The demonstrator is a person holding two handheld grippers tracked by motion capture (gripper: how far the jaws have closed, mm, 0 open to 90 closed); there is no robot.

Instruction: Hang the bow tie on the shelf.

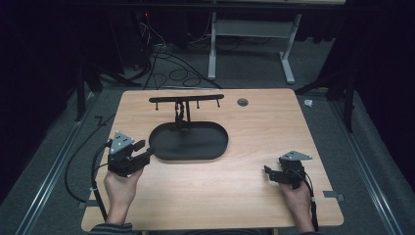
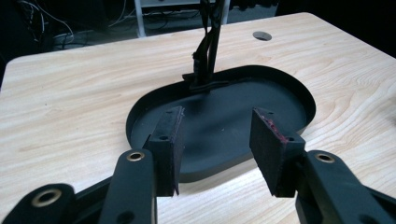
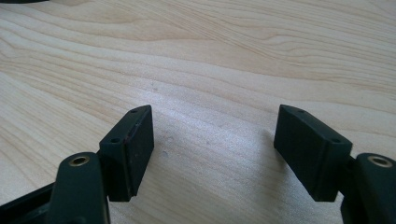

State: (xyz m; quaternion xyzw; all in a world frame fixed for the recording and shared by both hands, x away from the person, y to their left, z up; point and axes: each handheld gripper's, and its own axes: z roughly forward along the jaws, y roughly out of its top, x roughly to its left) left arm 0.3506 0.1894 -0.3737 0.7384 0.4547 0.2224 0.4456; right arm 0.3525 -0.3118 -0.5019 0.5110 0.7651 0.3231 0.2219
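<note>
just ahead of the left tongs (image 2: pixel 215 149), gaping empty, sits the black tray (image 2: pixel 285 84); right tongs (image 3: pixel 215 154) likewise.

From above my side the high view looks forward and down over the whole bench (image 1: pixel 254 147), while my left tongs' (image 2: pixel 217 149) camera, close in, shares its black tray (image 2: pixel 224 121).

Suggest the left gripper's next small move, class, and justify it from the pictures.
Probably ease the left gripper forward and down to the near rim of the black tray: its jaws are open, aimed at that rim, holding nothing.
</note>
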